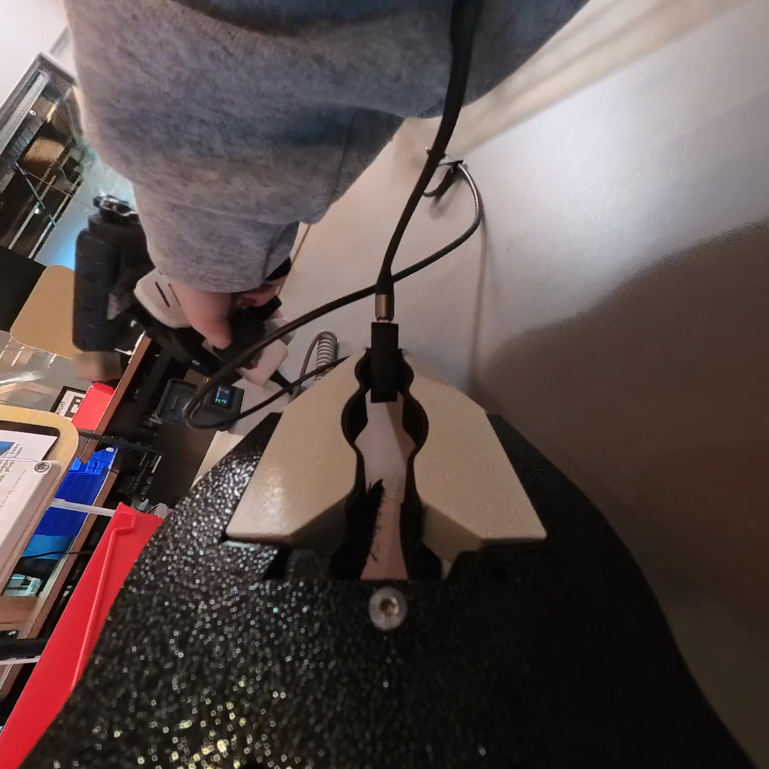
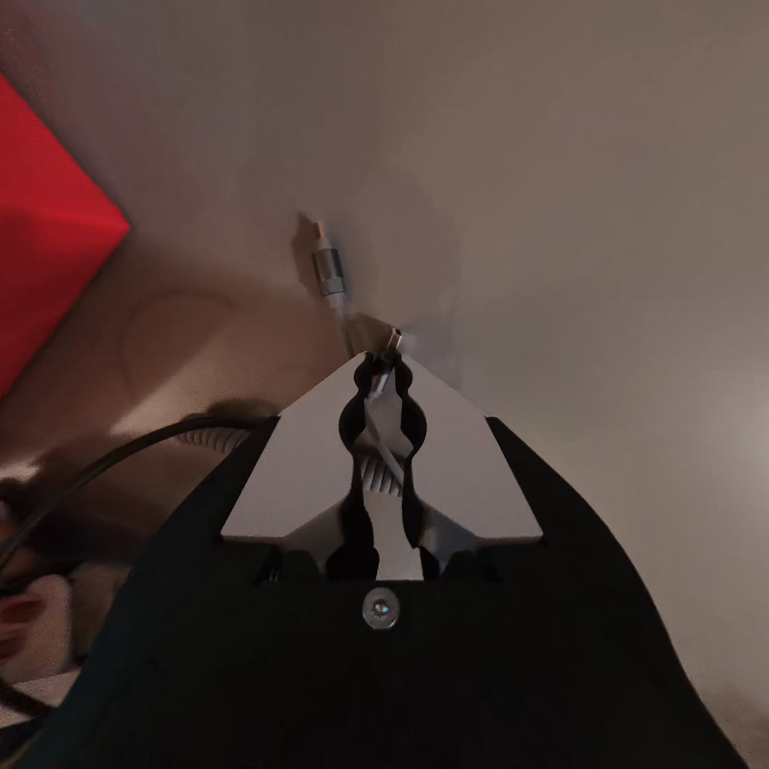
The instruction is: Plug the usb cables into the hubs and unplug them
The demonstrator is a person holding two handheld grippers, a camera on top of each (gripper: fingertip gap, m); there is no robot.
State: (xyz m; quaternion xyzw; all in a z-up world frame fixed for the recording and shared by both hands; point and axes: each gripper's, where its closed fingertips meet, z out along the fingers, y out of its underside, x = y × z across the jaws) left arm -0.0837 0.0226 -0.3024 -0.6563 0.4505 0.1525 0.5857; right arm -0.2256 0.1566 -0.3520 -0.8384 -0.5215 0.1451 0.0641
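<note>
In the left wrist view my left gripper (image 1: 383,358) is shut on the black plug (image 1: 383,366) of a black USB cable (image 1: 420,187) that runs up past a grey sleeve. The other gripper (image 1: 258,353) shows farther left, held by a hand over a dark hub with a small lit screen (image 1: 199,403). In the right wrist view my right gripper (image 2: 382,357) is shut on the silver plug (image 2: 385,370) of a grey cable. Its tip pokes out past the fingertips. A second silver connector (image 2: 328,270) lies on the white table just ahead. The view is blurred.
A red bin (image 1: 95,591) and a blue one (image 1: 83,495) stand at the left, with a wooden shelf edge (image 1: 120,391). A coiled grey cable (image 1: 322,347) lies by the hub. A red box (image 2: 45,233) is at the left in the right wrist view. The white table (image 1: 603,208) stretches to the right. The left gripper's tips are roughly 20 cm from the right gripper's.
</note>
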